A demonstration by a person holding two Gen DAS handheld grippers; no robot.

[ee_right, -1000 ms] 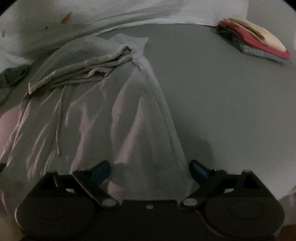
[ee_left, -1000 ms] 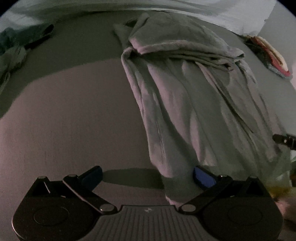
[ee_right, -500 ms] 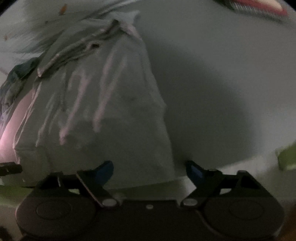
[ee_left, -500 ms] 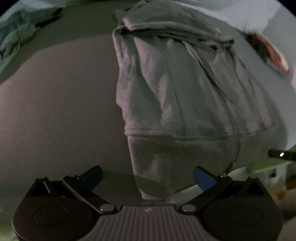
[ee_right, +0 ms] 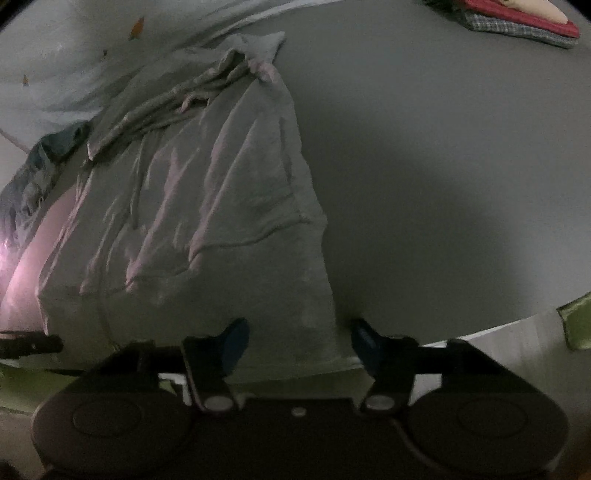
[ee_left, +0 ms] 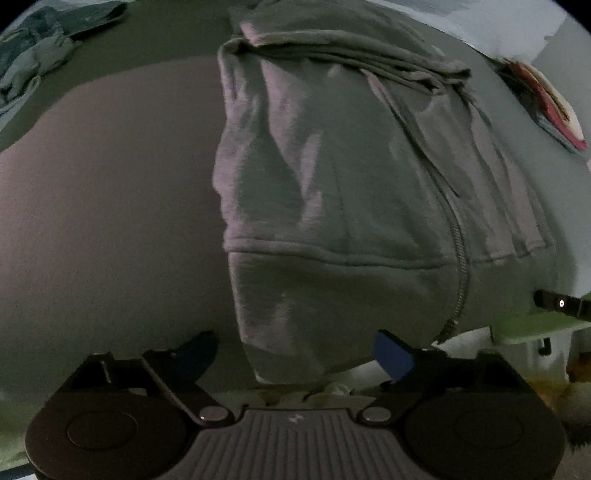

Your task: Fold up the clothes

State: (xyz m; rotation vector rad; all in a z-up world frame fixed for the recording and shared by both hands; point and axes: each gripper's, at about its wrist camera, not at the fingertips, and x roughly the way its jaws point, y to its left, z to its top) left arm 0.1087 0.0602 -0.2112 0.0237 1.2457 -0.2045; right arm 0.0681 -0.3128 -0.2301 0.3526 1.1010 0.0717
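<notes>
A grey zip-up hoodie [ee_left: 351, 192] lies lengthwise on the grey bed, its hem band hanging over the near edge. It also shows in the right wrist view [ee_right: 207, 206]. My left gripper [ee_left: 295, 350] is open, its blue-padded fingers either side of the hem's left corner. My right gripper [ee_right: 297, 339] is open around the hem's right corner. The zipper [ee_left: 460, 273] runs down the hoodie's right part. The right gripper's tip [ee_left: 557, 303] shows at the right in the left wrist view.
A stack of folded clothes [ee_right: 517, 18] lies at the far right of the bed. A crumpled blue-green garment [ee_left: 33, 59] lies far left. A pale blanket [ee_right: 74, 55] is bunched along the back. The bed edge [ee_right: 480, 332] and a green cloth [ee_left: 535, 325] are close below.
Both grippers have pulled back toward the near bed edge, staying open. The hoodie's hem band has come into view and now hangs over the edge.
</notes>
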